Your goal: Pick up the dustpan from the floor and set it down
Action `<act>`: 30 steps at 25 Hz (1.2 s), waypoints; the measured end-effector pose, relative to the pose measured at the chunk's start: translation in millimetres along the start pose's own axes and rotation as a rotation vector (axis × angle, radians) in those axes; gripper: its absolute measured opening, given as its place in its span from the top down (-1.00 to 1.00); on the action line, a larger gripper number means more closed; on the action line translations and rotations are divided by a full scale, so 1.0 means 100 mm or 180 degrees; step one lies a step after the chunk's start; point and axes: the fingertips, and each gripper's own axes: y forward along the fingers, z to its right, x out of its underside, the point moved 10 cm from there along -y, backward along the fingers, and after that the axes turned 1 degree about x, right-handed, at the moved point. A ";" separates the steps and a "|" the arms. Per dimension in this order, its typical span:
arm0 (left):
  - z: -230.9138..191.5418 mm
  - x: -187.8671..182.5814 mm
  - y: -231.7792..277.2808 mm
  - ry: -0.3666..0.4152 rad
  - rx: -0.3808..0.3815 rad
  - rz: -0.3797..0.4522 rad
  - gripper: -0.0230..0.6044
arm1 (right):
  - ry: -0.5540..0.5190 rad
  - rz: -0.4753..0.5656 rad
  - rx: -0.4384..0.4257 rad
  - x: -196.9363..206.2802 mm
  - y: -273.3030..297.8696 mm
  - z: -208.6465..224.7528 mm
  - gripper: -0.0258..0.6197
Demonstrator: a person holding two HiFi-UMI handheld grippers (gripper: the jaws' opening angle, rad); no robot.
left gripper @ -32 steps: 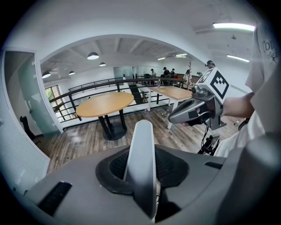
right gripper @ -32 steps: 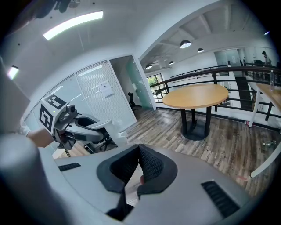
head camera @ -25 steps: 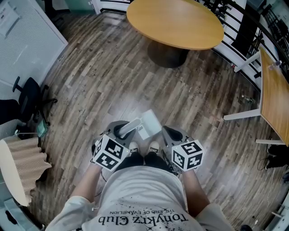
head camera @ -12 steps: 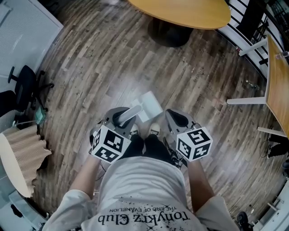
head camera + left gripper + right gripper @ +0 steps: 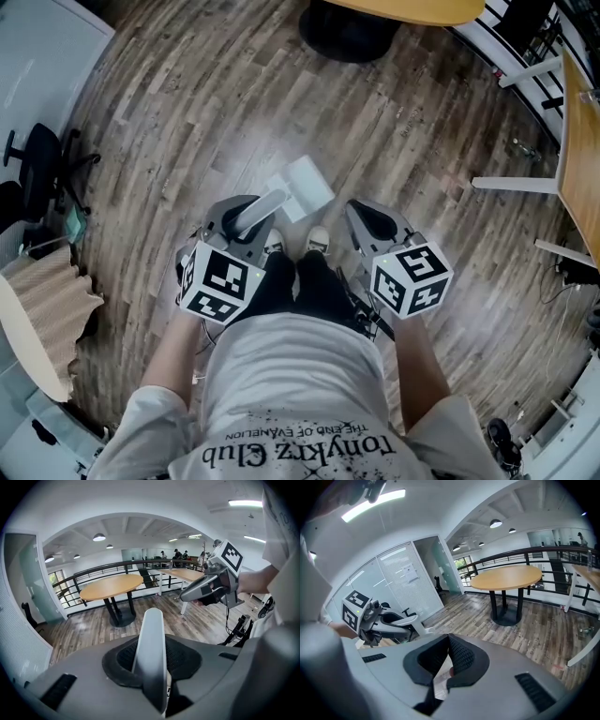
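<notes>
The dustpan (image 5: 302, 187) is pale grey, and its flat pan points away from me, just ahead of my shoes (image 5: 319, 242). Its long handle (image 5: 151, 653) runs back between the jaws of my left gripper (image 5: 251, 217), which is shut on it. I cannot tell whether the pan touches the floor. My right gripper (image 5: 361, 214) hovers beside it on the right. It is shut, with pads meeting at the tips and nothing between them. In the left gripper view the right gripper (image 5: 211, 585) shows at the upper right. The right gripper view has the left gripper (image 5: 389, 620) at its left.
A round wooden table (image 5: 110, 584) on a dark pedestal base (image 5: 349, 28) stands ahead. There is a white-legged desk (image 5: 581, 141) at the right. An office chair (image 5: 37, 173) and a beige corrugated piece (image 5: 42, 309) stand at the left. A railing (image 5: 93, 569) runs behind the table.
Both grippers have sunk a little toward the floor, and the dustpan is still in the left one. The head view has tipped down, so the round table has slid up out of it.
</notes>
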 end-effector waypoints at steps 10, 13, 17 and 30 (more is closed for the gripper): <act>-0.03 0.12 0.31 -0.0018 -0.0020 -0.0043 0.56 | 0.0096 -0.0063 -0.0003 0.10 0.10 0.11 0.84; -0.04 0.18 0.43 -0.0038 -0.0038 -0.0058 0.56 | 0.0119 -0.0057 -0.0012 0.14 0.11 0.14 0.84; -0.06 0.27 0.55 -0.0112 -0.0082 -0.0075 0.56 | 0.0166 -0.0079 -0.0002 0.20 0.10 0.17 0.84; -0.16 0.46 0.96 -0.0195 -0.0158 -0.0103 0.56 | 0.0314 -0.0186 -0.0017 0.35 0.19 0.23 0.84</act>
